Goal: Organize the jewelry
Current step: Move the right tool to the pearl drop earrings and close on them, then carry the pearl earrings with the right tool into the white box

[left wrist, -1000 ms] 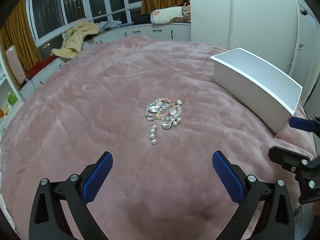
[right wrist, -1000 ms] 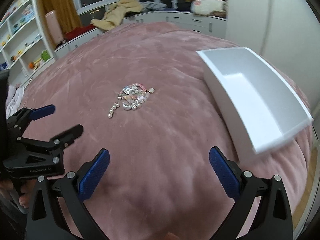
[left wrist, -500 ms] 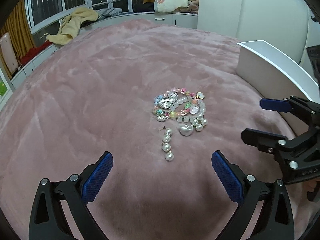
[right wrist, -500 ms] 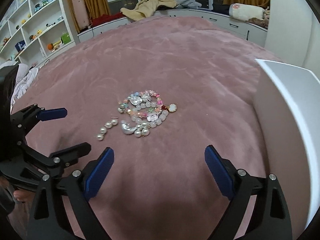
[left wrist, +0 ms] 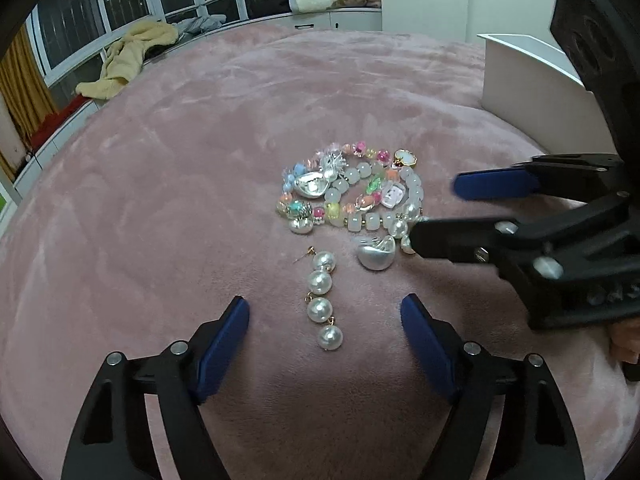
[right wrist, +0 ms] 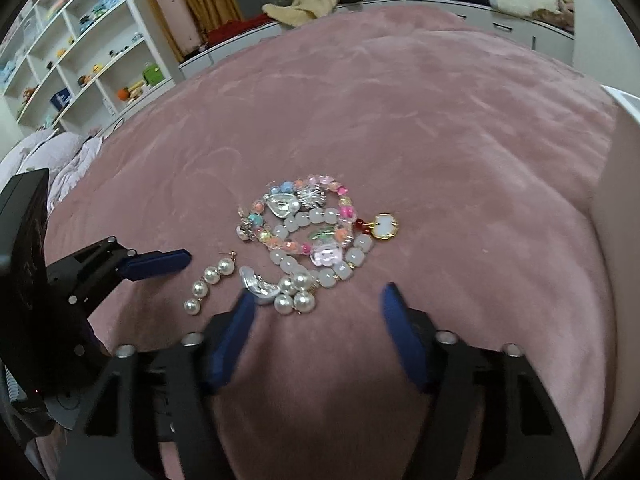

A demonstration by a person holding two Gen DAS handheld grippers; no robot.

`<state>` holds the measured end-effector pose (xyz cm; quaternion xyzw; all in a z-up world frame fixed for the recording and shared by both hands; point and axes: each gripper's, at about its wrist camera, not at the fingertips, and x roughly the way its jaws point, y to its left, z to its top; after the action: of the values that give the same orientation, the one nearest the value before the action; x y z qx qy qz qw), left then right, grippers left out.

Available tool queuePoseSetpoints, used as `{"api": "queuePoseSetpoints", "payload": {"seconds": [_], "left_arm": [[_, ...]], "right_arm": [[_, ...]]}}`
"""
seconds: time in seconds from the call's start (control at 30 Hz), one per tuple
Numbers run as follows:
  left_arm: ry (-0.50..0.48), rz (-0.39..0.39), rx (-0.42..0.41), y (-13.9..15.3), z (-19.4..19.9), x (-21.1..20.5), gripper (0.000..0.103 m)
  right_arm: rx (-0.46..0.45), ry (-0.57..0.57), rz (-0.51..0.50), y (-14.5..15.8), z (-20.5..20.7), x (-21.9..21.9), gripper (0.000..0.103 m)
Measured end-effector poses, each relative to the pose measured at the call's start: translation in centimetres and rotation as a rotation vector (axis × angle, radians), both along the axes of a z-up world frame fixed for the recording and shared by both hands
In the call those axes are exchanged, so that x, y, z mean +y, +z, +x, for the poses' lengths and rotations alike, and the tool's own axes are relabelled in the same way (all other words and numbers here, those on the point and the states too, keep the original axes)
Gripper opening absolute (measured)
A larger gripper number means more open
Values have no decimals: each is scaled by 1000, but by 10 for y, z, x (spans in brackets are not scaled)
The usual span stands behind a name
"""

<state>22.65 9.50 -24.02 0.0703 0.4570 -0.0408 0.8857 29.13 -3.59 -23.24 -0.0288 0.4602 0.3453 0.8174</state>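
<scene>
A heap of jewelry [left wrist: 352, 192] lies on the pink blanket: beaded bracelets, silver charms and pearl pieces; it also shows in the right wrist view [right wrist: 312, 232]. A pearl drop earring [left wrist: 322, 298] lies apart, in front of the heap, also seen in the right wrist view [right wrist: 208, 284]. A silver shell earring [left wrist: 376, 254] lies beside it. My left gripper [left wrist: 325, 340] is open and empty, its fingers straddling the pearl earring's near end. My right gripper [right wrist: 316, 320] is open and empty, just short of a pearl cluster [right wrist: 296, 296]. It appears in the left wrist view [left wrist: 440, 216] at the heap's right edge.
A white open box [left wrist: 532, 84] stands on the blanket at the right, its edge also in the right wrist view [right wrist: 624, 208]. White shelves with toys [right wrist: 80, 52] stand to the left. A yellow garment [left wrist: 124, 60] lies on the window bench behind the bed.
Both grippers have moved forward and down toward the jewelry heap, which now looks much larger. Both have narrowed a little but stay open. The jewelry has not moved.
</scene>
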Motion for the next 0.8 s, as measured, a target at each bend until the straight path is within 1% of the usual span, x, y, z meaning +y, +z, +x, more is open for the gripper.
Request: {"api": "queuePoseSetpoints", "payload": {"seconds": [0.13,0.17,0.23,0.27,0.3,0.43,0.47,0.5,0.53,0.6,0.63,0.67,0.7,0.8], "left_arm": [[5,-26,-17,-7,-2,3,80],[8,-28,-19,-8,-3,3,78],[14,-26,-24,-7,-3,2,75],[14,-23,-25,-7,-4,1,72],[13,-20,-25,-6,-4,1,69],[17,-10,-20,-4,-7,2,59],[17,-11,-17,-2,-8,2,53],[16,-15,-13,-1,-8,3,46],[16,-22,-7,1,-8,3,43],[19,-37,3,3,-8,7,30],[22,-47,11,4,-8,9,27],[24,-53,15,5,-8,11,19],[25,-55,18,5,-9,11,17],[24,-64,22,9,-9,13,17]], "right_arm": [[14,19,-20,-9,2,9,58],[14,24,-20,-10,2,10,55],[19,21,-9,-10,2,8,41],[30,19,-5,-12,4,7,29],[38,7,-1,-13,6,5,21],[50,9,10,-13,9,2,18],[48,5,13,-12,9,1,16],[48,1,19,-10,10,-1,12],[47,-6,24,-7,11,-3,12],[40,-29,36,-1,13,-9,12],[38,-37,39,1,13,-11,12],[36,-46,44,3,14,-14,12],[40,-56,53,4,15,-18,12],[36,-70,56,7,15,-23,12]]}}
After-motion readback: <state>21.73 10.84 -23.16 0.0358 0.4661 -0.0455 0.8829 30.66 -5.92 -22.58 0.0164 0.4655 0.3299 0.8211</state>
